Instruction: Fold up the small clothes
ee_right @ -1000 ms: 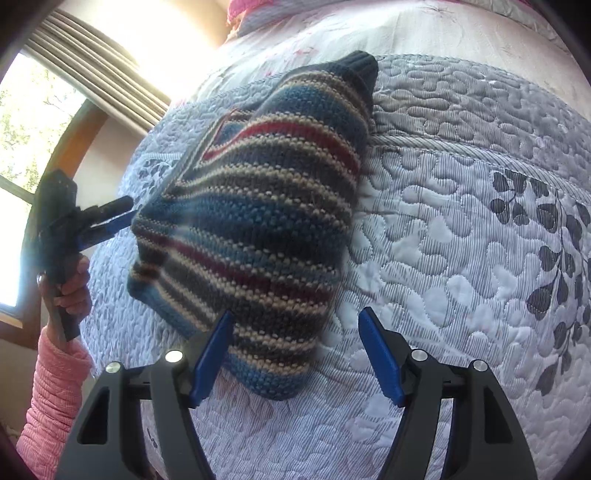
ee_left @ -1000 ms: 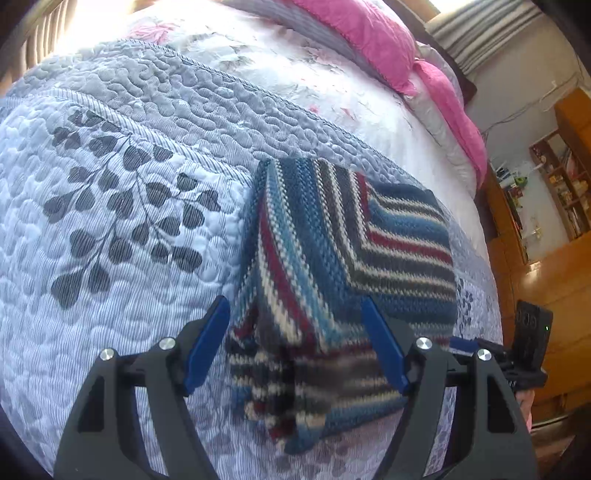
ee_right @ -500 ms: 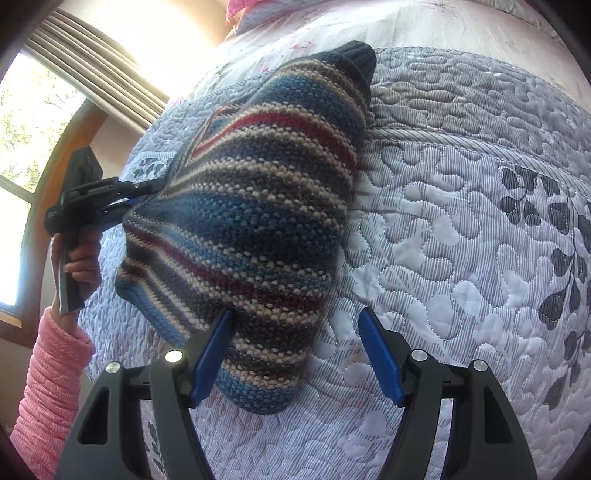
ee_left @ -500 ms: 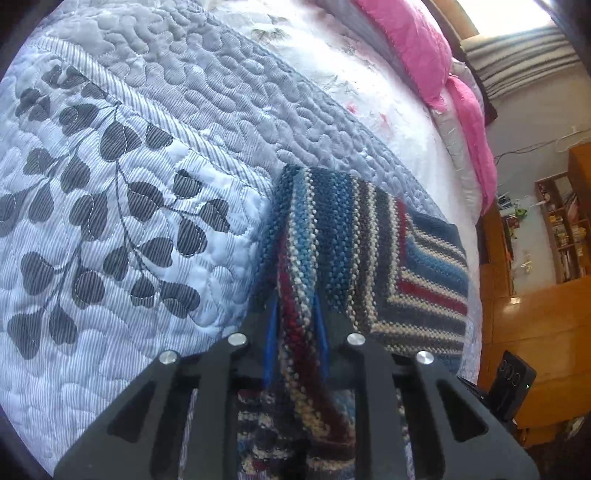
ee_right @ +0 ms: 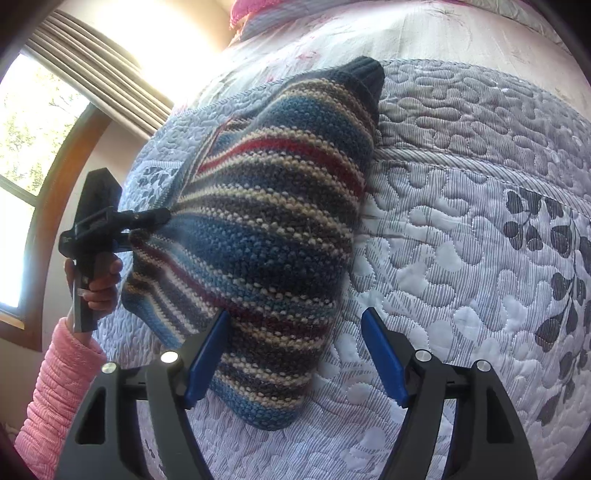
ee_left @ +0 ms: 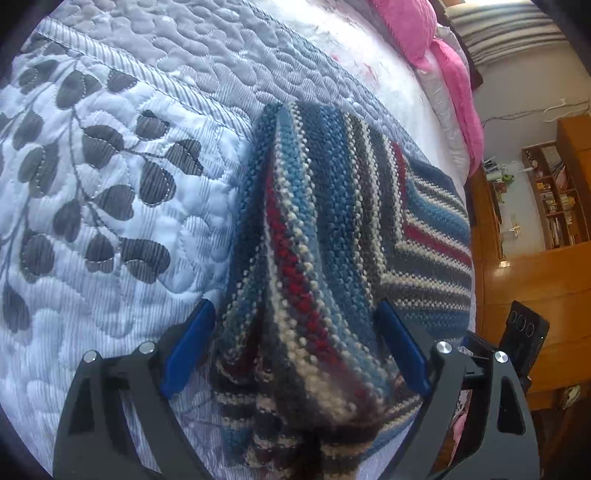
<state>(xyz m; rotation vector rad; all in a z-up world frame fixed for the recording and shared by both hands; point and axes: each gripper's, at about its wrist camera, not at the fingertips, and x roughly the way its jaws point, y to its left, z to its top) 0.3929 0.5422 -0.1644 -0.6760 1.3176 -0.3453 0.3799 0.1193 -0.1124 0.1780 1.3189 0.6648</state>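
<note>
Striped sweater [ee_right: 273, 236] lies lengthwise up the bed [ee_right: 461, 258], cuff end far; left claw [ee_left: 295, 354] spread wide around it, right claw [ee_right: 295, 354] wide too.

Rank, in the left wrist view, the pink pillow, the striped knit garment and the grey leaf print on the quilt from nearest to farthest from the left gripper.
From the left gripper:
1. Striped knit garment: between the open fingers, lying on the quilt.
2. Grey leaf print: to the left, on the quilt.
3. Pink pillow: far end of the bed, upper right.
</note>
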